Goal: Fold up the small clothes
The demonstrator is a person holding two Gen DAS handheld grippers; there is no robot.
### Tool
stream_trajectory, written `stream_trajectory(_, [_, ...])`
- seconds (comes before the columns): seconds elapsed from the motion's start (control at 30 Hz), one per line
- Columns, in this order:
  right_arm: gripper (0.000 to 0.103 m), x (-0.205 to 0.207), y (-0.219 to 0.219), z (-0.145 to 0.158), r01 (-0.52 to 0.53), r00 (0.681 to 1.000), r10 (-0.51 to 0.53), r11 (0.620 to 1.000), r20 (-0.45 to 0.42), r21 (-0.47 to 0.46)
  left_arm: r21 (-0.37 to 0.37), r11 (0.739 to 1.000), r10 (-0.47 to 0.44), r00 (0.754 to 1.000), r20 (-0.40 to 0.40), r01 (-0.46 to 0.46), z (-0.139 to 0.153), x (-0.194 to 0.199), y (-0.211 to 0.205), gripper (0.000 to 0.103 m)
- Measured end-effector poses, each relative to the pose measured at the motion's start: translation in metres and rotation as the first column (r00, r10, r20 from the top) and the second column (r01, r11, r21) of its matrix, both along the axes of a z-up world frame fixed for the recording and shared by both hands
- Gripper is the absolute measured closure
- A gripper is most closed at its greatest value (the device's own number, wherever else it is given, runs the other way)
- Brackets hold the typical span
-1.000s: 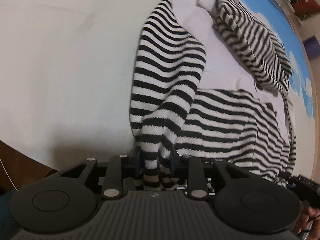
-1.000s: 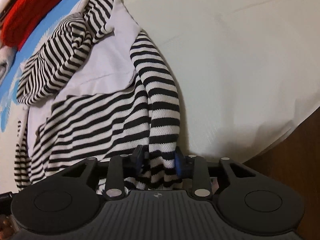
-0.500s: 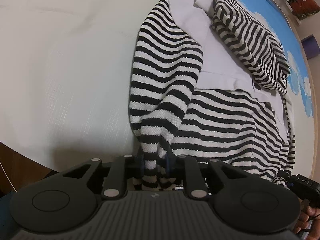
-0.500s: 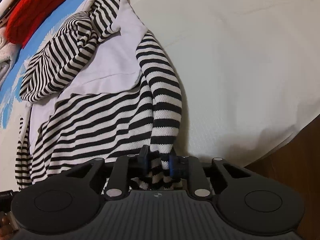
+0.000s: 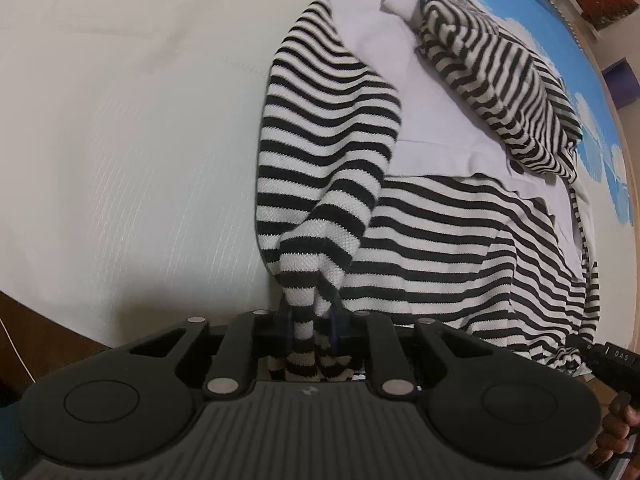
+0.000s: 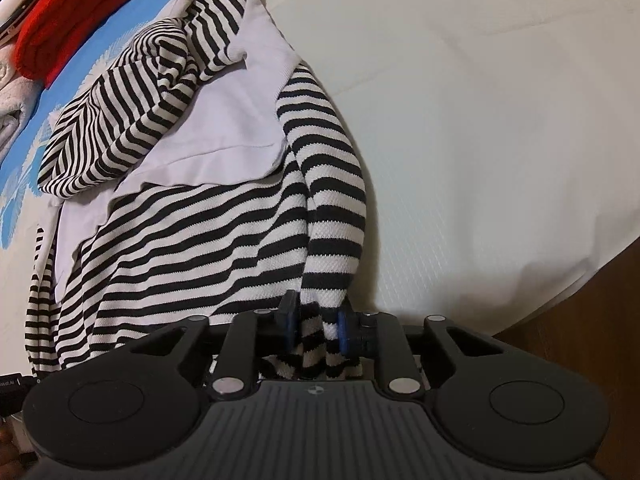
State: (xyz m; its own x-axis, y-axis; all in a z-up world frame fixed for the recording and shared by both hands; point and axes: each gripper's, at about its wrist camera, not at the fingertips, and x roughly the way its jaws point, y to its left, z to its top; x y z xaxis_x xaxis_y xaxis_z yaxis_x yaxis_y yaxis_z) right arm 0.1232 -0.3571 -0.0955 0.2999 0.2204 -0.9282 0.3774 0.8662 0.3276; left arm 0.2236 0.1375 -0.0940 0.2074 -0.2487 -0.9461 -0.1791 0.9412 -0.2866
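Observation:
A black-and-white striped top with a plain white chest panel [image 5: 432, 120] lies on a white sheet. My left gripper [image 5: 312, 330] is shut on the cuff of its left striped sleeve [image 5: 320, 168], which rises off the sheet. My right gripper [image 6: 316, 326] is shut on the cuff of the other striped sleeve [image 6: 332, 184], also lifted. The striped body [image 6: 180, 232] lies between the two sleeves. A bunched striped hood [image 6: 132, 120] lies at the far end, also in the left wrist view [image 5: 504, 92].
The white sheet [image 5: 120, 140] covers the surface; its near edge drops to brown wood [image 6: 580, 360]. A blue patterned cloth [image 5: 600, 148] lies beyond the garment. A red knit item [image 6: 72, 20] and a pale folded cloth [image 6: 12, 108] lie at the far left.
Both grippers closed from open around the cuffs to shut on them. The sleeves have been drawn up and taut towards the grippers.

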Motion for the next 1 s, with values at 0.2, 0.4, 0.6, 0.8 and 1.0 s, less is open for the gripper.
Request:
stream_trajectory(0.2, [0.096,-0.005,-0.003,0.02,0.004,0.996,-0.004,1.0,0.091,0.002,0.152,0.98,-0.155,0.975,0.159,0.132,0.036,-0.016,-0.017,0.095])
stream_trajectory(0.4, [0.098,-0.029,-0.014,0.067,-0.041,0.967,0.039,0.999,0.252,0.003,0.238,0.949,-0.276,0.908,0.314,0.206,0.086,-0.066,-0.023,0.096])
stream_trajectory(0.6, [0.099,-0.101,-0.028,0.125,-0.059,0.929,0.037,0.997,0.369,0.048,0.096,0.973,-0.233,0.899,0.37,0.212,0.131,-0.129,0.015,0.096])
stream_trajectory(0.8, [0.099,-0.139,-0.032,0.164,-0.105,0.912,0.052,0.988,0.407,0.109,0.233,0.945,-0.316,0.835,0.45,0.232,0.162,-0.126,0.013,0.096])
stream_trajectory(1.0, [0.1,-0.048,-0.035,0.154,-0.061,0.901,0.021,0.995,0.432,0.078,0.248,0.96,-0.241,0.84,0.486,0.132,0.149,-0.009,-0.012,0.096])
